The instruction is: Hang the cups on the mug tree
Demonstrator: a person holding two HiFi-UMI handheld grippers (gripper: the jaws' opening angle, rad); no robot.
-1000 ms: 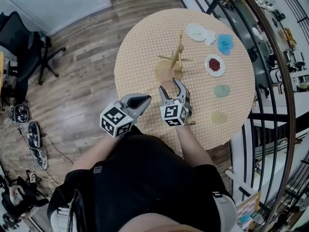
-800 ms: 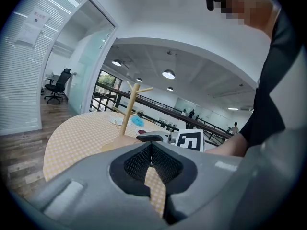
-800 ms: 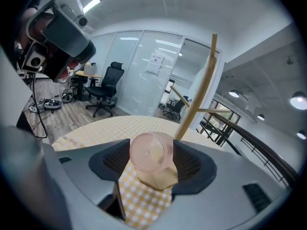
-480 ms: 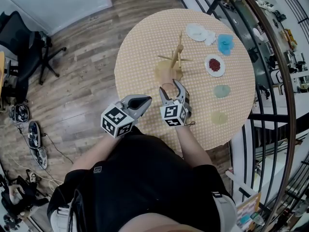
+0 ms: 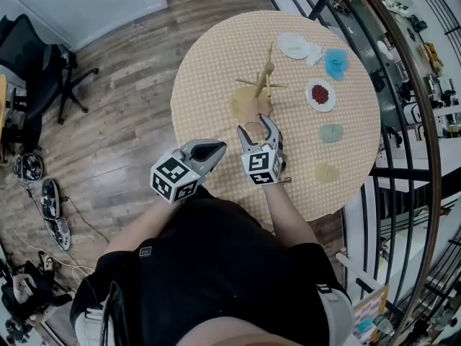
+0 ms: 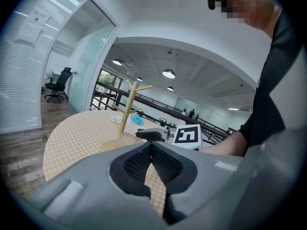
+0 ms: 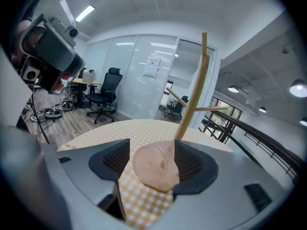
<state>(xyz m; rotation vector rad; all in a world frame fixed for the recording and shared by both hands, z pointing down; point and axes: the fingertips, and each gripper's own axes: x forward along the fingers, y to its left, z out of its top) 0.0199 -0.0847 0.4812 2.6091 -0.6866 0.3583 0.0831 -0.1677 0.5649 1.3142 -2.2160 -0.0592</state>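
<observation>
Pink cup (image 7: 156, 169) clamped wide in right gripper (image 7: 152, 146); left gripper (image 6: 151, 145) closed, empty.

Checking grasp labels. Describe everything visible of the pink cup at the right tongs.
The cup is small, pale pink and translucent, plastic by its look; no handle can be made out. It sits tilted between the right tongs, one round end turned toward that gripper's camera. Its side lies against one side of the tongs; contact with the other is unclear, so a grip cannot be confirmed. It is over the checked tablecloth, just short of the stem of the mug tree.
</observation>
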